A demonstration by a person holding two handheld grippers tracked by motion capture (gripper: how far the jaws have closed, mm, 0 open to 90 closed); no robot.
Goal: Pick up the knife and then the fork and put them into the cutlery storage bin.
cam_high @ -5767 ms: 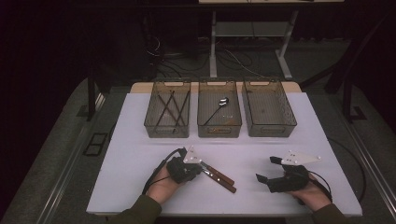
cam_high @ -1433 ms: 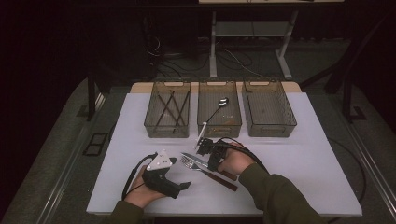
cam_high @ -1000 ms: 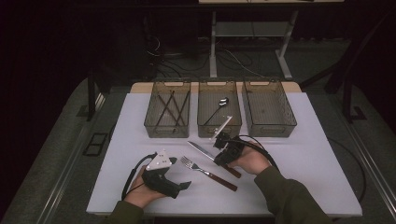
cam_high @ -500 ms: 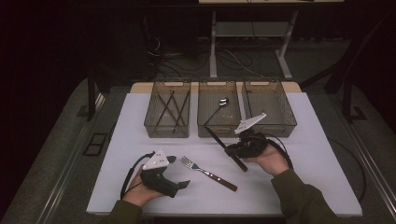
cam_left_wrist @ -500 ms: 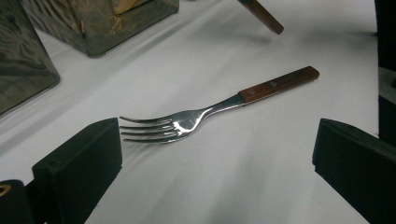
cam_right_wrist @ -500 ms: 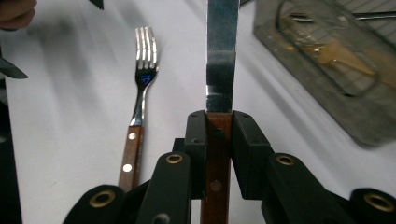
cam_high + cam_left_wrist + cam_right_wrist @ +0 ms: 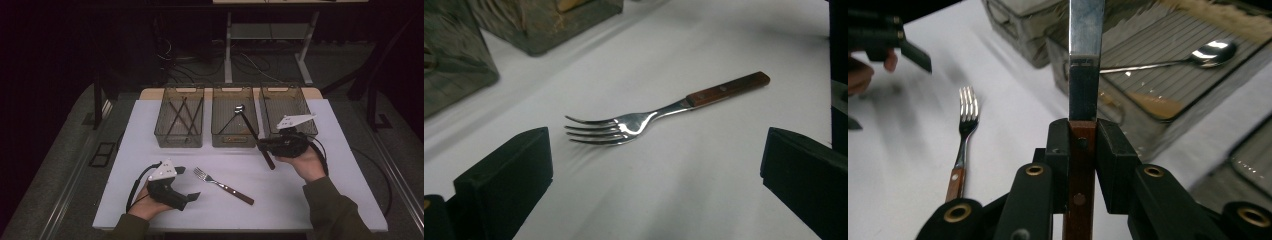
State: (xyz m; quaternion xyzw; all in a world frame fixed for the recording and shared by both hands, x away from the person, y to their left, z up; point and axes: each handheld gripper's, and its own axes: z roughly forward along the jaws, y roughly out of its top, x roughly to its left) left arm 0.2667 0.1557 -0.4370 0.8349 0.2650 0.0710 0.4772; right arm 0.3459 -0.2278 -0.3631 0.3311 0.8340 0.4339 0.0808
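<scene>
My right gripper (image 7: pixel 1082 145) is clamped on a knife (image 7: pixel 1086 60) whose blade runs off the top edge of the right gripper view, so I cannot see its tip there, and its handle drops out at the bottom edge. In that view the left hand (image 7: pixel 863 70) is cut off at the left edge and blurred. In the left gripper view both my jaws are cut by the bottom and side edges, and the bins (image 7: pixel 454 60) at far left are cropped and out of focus. From above, the things in the left bin (image 7: pixel 178 117) are too small and dark to name.
</scene>
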